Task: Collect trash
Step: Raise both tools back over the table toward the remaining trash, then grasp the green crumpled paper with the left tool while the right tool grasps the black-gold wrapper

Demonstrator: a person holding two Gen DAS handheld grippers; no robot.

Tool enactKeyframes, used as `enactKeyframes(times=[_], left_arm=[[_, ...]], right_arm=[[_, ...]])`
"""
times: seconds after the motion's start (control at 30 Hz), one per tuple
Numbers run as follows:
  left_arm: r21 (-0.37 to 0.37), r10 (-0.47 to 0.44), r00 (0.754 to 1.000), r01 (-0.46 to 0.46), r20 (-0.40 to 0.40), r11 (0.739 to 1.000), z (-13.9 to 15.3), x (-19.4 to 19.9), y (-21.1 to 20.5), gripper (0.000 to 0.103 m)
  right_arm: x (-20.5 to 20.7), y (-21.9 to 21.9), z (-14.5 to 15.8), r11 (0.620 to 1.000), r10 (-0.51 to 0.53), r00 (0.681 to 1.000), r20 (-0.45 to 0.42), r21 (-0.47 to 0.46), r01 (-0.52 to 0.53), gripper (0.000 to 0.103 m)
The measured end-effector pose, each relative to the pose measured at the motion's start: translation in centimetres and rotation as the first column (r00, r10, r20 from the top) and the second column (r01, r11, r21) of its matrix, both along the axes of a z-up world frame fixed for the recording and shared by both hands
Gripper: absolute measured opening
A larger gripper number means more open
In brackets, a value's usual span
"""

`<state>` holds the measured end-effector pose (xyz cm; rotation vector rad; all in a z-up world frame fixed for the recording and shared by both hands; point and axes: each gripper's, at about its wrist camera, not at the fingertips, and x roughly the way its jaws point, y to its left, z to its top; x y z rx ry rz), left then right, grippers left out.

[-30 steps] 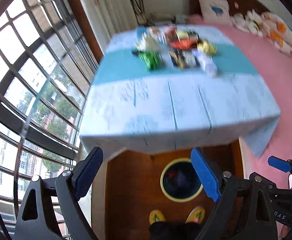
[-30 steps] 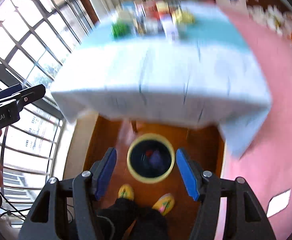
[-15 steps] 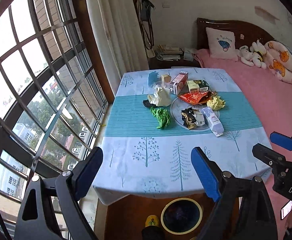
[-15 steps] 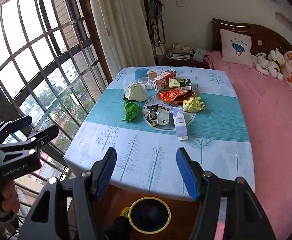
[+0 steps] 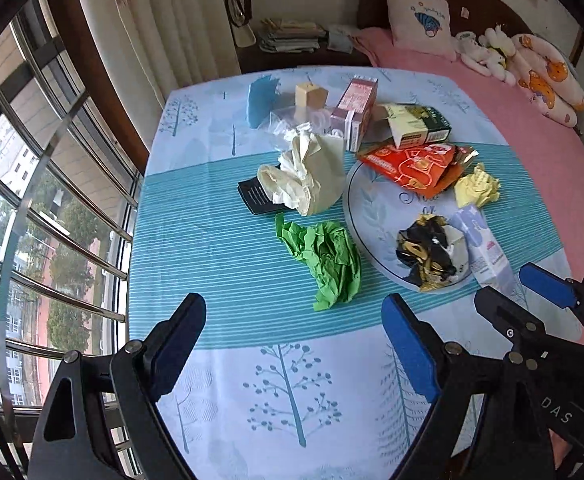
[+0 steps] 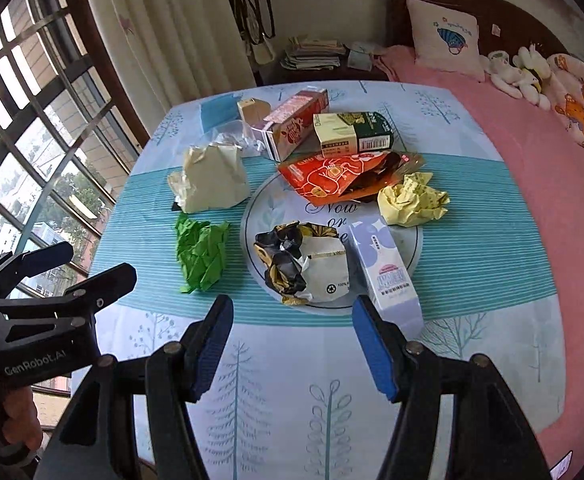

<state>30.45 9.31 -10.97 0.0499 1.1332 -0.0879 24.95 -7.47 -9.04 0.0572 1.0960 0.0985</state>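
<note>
Trash lies on a table with a blue tree-print cloth (image 5: 220, 264). Crumpled green paper (image 5: 325, 258) (image 6: 202, 254) lies just ahead of my left gripper (image 5: 293, 332), which is open and empty. A black-gold-white wrapper (image 6: 303, 264) and a lilac carton (image 6: 385, 268) lie on a round plate (image 6: 260, 208) just ahead of my right gripper (image 6: 292, 328), also open and empty. Farther back are a cream paper wad (image 5: 307, 172), an orange packet (image 6: 331, 178), a yellow paper ball (image 6: 411, 200), a red carton (image 6: 292, 124) and a green-cream box (image 6: 351, 134).
A barred window (image 5: 32, 200) runs along the left of the table. A pink bed (image 6: 551, 184) with a pillow and plush toys lies to the right. A curtain and a nightstand with papers (image 5: 292, 36) stand behind the table. My left gripper also shows in the right wrist view (image 6: 52, 276).
Both views have swung up from the yellow-rimmed bin on the floor to the table top and moved closer to the trash. Both grippers have stayed open.
</note>
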Motion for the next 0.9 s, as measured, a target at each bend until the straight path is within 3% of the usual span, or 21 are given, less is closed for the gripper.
enactKeyframes(times=[0.13,0.33,0.37,0.43,0.57,0.6,0.73,0.8,0.83,0.9], left_arm=[[-0.066,0.000,0.998,-0.005,-0.070,0.998,-3.4,3.0,0.6,0.088],[-0.147,-0.009,0.990,-0.012,-0.144,0.989,-6.3,5.4,0.6,0.088],[-0.153,-0.012,0.988,-0.011,-0.153,0.988,-6.8,5.6,0.4,0.088],[-0.160,-0.019,0.986,-0.008,-0.168,0.987,-7.2,6.0,0.3,0.084],[-0.190,-0.029,0.977,-0.013,-0.213,0.982,-8.5,6.8,-0.2,0.074],[-0.197,-0.026,0.975,-0.019,-0.220,0.980,-8.8,7.1,-0.3,0.073],[-0.231,-0.025,0.971,-0.031,-0.238,0.972,-9.3,7.6,-0.6,0.061],[-0.228,-0.025,0.972,-0.030,-0.235,0.973,-9.3,7.8,-0.9,0.047],[-0.223,-0.036,0.971,-0.018,-0.236,0.975,-9.4,7.8,-1.2,0.031],[-0.220,-0.041,0.973,-0.011,-0.228,0.975,-9.2,7.7,-1.3,0.030]], right_arm=[[2.8,0.8,-3.3,0.999,-0.034,0.999,-0.039,-0.043,0.032,0.062],[4.9,1.4,-6.6,0.993,-0.059,0.996,-0.070,-0.105,0.052,0.062],[5.0,1.4,-6.9,0.992,-0.060,0.995,-0.075,-0.113,0.051,0.058],[5.2,1.6,-7.9,0.993,-0.052,0.993,-0.108,-0.111,0.040,0.035],[4.9,1.4,-8.0,0.996,-0.039,0.994,-0.099,-0.080,0.031,0.012],[4.9,1.3,-8.0,0.997,-0.033,0.993,-0.112,-0.068,0.026,0.011],[4.2,0.5,-7.0,0.999,-0.041,0.993,-0.111,0.025,0.044,0.011],[4.0,0.2,-6.3,0.996,-0.041,0.994,-0.104,0.069,0.048,0.015],[4.1,-0.1,-6.0,0.995,-0.047,0.994,-0.103,0.079,0.055,0.018],[4.3,0.0,-5.5,0.993,-0.064,0.992,-0.110,0.090,0.074,0.047]])
